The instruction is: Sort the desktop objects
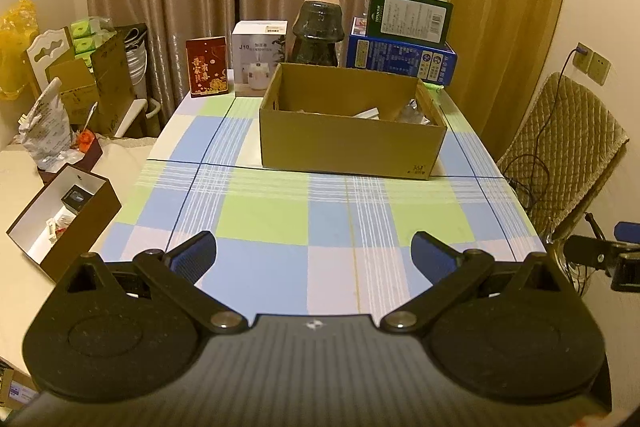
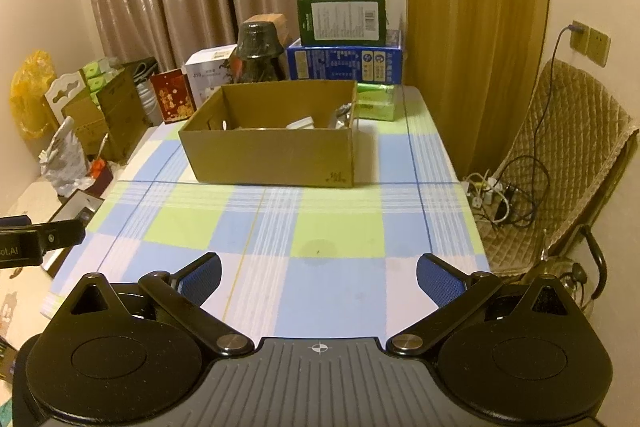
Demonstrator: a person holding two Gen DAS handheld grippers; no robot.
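Your left tongs (image 1: 314,253) hover spread wide and empty over the checked bench (image 1: 264,215); your right tongs (image 2: 319,273) are the same. The bench in front looks clear, so the sorting seems nearly or fully done. The open cardboard box (image 1: 348,143) sits mid-bench, plain brown, holding a few small items, hard to identify.
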